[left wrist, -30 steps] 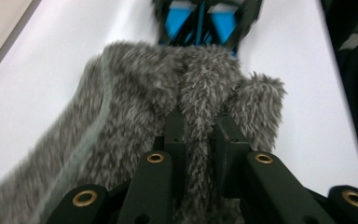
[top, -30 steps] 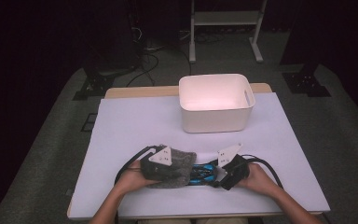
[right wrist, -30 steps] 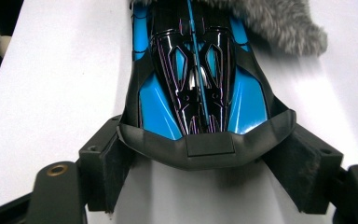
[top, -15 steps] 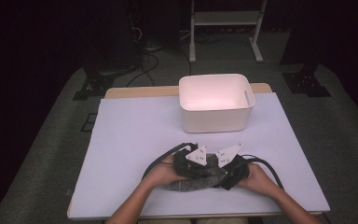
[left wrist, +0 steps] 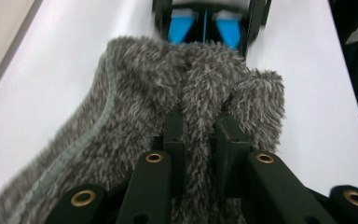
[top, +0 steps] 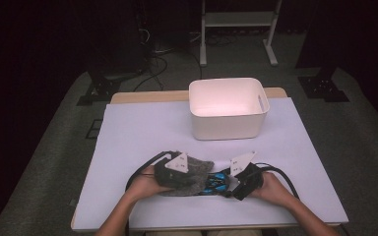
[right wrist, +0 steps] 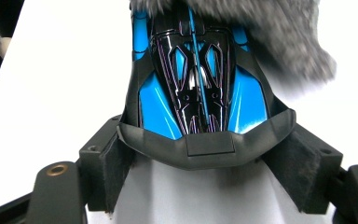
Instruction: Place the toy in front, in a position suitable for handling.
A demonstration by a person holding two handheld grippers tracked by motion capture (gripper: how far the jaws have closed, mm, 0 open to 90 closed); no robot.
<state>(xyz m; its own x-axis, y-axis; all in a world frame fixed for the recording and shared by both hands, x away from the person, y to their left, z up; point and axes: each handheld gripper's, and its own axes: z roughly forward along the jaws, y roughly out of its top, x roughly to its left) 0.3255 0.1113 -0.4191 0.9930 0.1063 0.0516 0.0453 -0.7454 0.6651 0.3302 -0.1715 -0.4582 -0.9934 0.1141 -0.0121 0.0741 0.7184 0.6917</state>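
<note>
Clearly wiping a toy car with a cloth, lower centre of the high view. Starting at the left: left gripper (top: 197, 173) pinching a fold of the grey fuzzy cloth (top: 189, 174), jaws pressed nearly together on the pile, as seen up close in the left gripper view, where the cloth (left wrist: 168, 116) is bunching between the black jaws. Draping over the left end of the blue and black toy car (top: 216, 183), which is lying on the tabletop between the two hands. Moving right: right gripper (top: 236, 186) clamping the car by its sides, jaws spread wide around the body; in the right gripper view, foam pads (right wrist: 116, 170) pressing on the flanks of the car (right wrist: 191, 98), with the cloth (right wrist: 279, 32) covering its far end.

Judging the handling: cloth looking soft, light and limp, likely sagging and dragging unless gathered at a thick fold; car looking light, rigid and glossy, so probably slippery, best gripped across the matte lower edge rather than the shiny shell, and gently, thin plastic trim possibly being fragile.

Further right and above: white bin (top: 228, 127) standing at the upper centre, well apart from the hands. Working on a white tabletop (top: 138, 142), smooth and matte. Surrounding all this, a dark room with grey floor, cables and a metal stand (top: 238, 19) at the top.
</note>
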